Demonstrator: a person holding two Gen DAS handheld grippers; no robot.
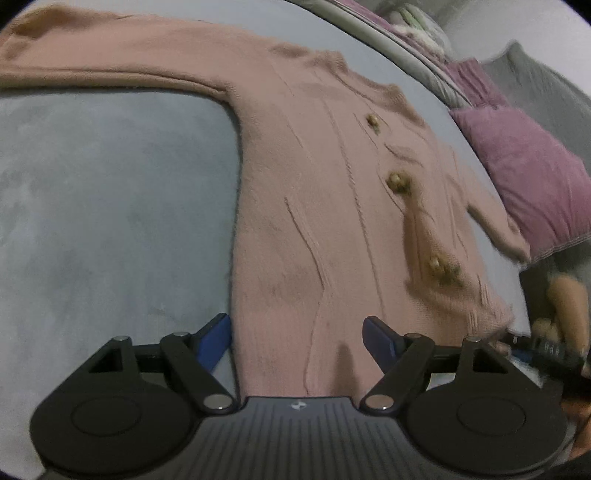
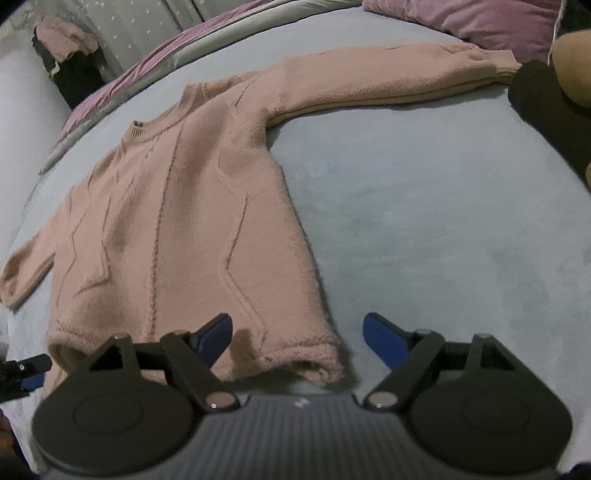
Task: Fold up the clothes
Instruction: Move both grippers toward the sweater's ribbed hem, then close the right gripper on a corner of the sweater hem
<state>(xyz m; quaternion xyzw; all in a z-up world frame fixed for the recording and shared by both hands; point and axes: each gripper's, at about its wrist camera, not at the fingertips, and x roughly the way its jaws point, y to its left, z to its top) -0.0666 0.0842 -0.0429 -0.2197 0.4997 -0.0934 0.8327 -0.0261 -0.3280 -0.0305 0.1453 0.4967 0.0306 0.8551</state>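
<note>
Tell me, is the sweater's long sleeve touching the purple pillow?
Apart. In the right wrist view the sleeve lies stretched out on the blue blanket, and a strip of blanket shows between it and the pillow.

A grey-blue bed (image 2: 424, 206) carries a pink sweater (image 2: 177, 206) spread flat, perhaps face-up, and purple pillows (image 1: 524, 177).

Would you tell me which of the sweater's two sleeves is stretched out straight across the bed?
The long sleeve reaching toward the purple pillow in the right wrist view lies fully extended. The other sleeve looks short and bunched beside the body.
</note>
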